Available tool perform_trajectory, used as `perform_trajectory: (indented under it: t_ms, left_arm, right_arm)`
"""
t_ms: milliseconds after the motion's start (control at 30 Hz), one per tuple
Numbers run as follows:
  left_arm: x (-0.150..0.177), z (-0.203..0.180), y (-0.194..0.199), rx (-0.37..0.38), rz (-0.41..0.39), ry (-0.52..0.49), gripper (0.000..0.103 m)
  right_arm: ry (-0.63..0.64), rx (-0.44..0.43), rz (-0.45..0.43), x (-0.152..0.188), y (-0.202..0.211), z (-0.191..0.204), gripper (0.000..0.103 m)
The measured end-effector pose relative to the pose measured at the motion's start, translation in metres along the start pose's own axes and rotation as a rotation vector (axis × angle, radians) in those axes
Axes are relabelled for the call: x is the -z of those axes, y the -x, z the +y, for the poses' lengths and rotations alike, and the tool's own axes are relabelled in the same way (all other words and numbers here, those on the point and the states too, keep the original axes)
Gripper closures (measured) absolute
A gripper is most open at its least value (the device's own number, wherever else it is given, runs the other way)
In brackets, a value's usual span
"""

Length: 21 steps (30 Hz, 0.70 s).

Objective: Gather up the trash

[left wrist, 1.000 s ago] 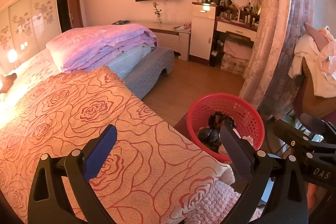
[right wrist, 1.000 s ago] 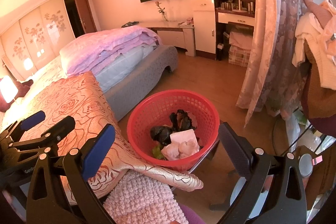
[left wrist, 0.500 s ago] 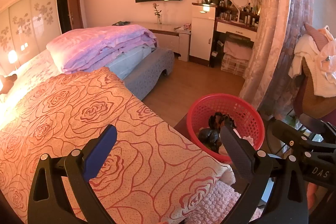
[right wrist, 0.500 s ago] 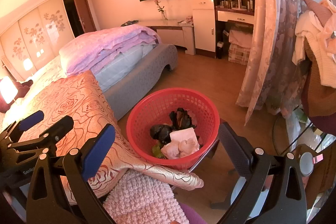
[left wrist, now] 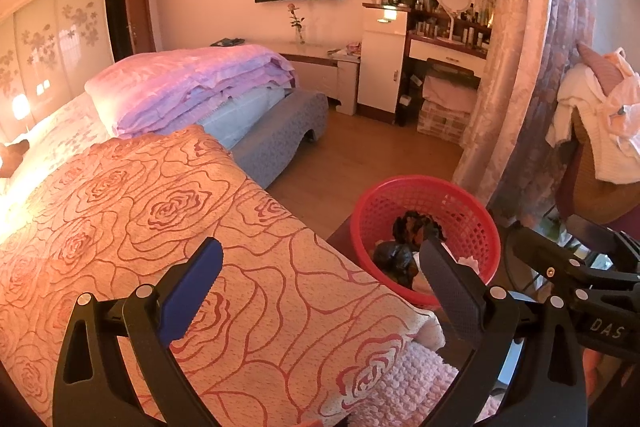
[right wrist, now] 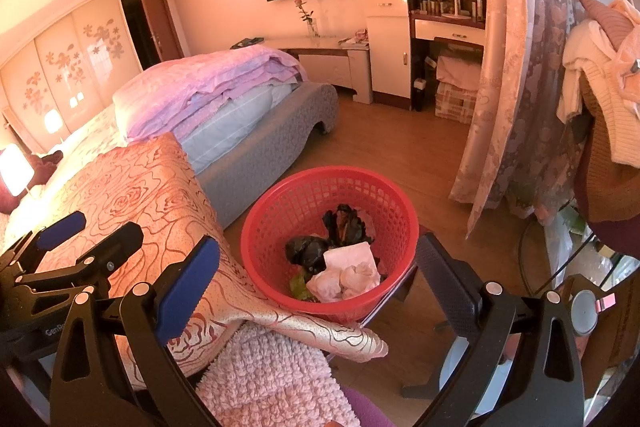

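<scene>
Ahead of both grippers: red basket [right wrist: 326,243] of trash, nothing held.
Right gripper [right wrist: 318,269] is judged nearer, basket dead ahead; left gripper [left wrist: 320,279] finds it right of centre. 2 grippers gape wide.

Left gripper [left wrist: 320,281] and right gripper [right wrist: 318,269]: black frames with silver rivets, one blue pad, one black textured pad; white "DAS" lettering.
</scene>
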<state>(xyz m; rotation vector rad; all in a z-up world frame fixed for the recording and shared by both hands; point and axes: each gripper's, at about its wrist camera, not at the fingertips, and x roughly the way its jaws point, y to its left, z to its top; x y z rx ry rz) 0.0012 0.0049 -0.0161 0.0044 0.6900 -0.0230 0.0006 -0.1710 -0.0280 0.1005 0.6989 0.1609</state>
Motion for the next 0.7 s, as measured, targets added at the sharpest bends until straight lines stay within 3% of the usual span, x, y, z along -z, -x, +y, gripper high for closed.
perform_trajectory:
  t_ms: [267, 467, 633, 700]
  left_arm:
    - [0.000, 0.001, 0.004, 0.008, -0.036, -0.007, 0.008]
    - [-0.001, 0.008, 0.000, 0.005, -0.002, 0.013, 0.008]
    - [-0.001, 0.038, 0.009, -0.049, -0.003, 0.069, 0.008]
    - [0.002, 0.063, 0.017, -0.111, -0.011, 0.104, 0.008]
  right_arm:
    - [-0.006, 0.006, 0.000, 0.002, -0.001, -0.001, 0.007]
    - [-0.015, 0.016, 0.003, 0.011, -0.002, -0.003, 0.007]
    - [-0.002, 0.009, 0.009, 0.015, -0.003, 0.000, 0.007]
    - [0.016, -0.005, 0.027, 0.015, -0.006, 0.007, 0.007]
